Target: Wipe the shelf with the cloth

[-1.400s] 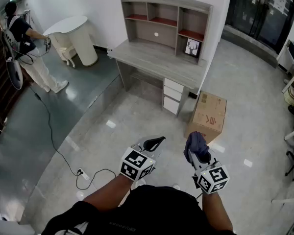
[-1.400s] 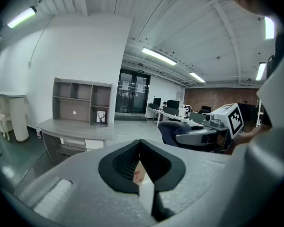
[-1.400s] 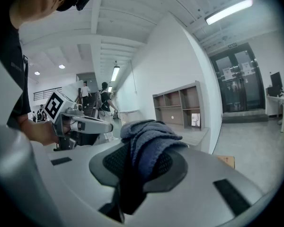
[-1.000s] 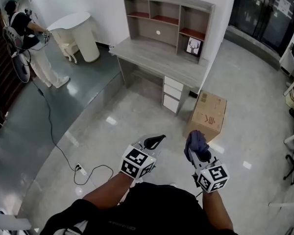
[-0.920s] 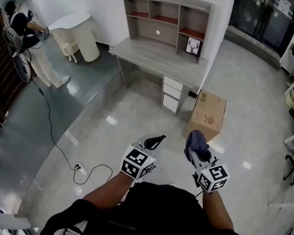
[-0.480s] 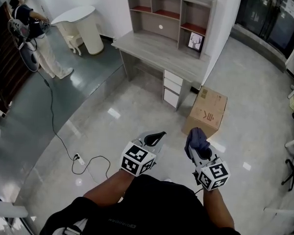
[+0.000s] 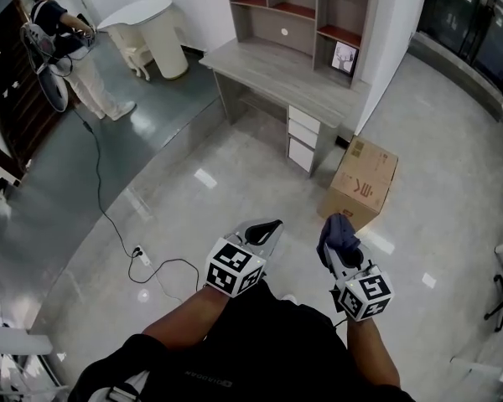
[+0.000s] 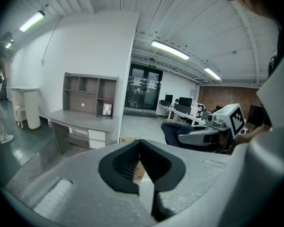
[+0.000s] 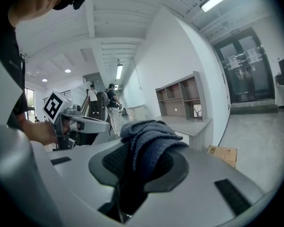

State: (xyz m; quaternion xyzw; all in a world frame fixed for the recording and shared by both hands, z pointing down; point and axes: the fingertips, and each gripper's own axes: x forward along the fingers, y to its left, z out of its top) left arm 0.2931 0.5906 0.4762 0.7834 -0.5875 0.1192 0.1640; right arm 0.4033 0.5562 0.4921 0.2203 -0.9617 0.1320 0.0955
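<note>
**Cloth in the tongs, shelf a walk away**

Here we are out on the open floor, and the shelf (image 7: 299, 10) is well off at the far side of the room, its cubbies rising against the white wall over a long grey surface (image 7: 278, 75). A small framed picture (image 7: 344, 57) sits in the right-hand cubby. A cardboard box (image 7: 363, 180) stands on the floor near the right end of that surface.

The right tongs (image 7: 342, 254) are clamped on the dark blue cloth (image 7: 337, 231), which bunches up and flops over the tips. The left tongs (image 7: 271, 224) are together with nothing between them, held level just to the left of the other pair.

By the look of it, wiping hasn't begun; this is the approach. That cloth looks soft, light terry, so it'll drape and fold rather than hold a shape. The grip is on a gathered bunch near the middle, which seems the right place, leaving loose fabric at the front to drag across the boards. I'd guess it presses flat easily and won't slip on the pads.

Watch that picture when the cubbies get wiped; it looks easy to knock over. Far left, a person (image 7: 70, 47) works beside a white rounded counter (image 7: 152, 23), and a power cord (image 7: 111, 218) trails across the floor.
</note>
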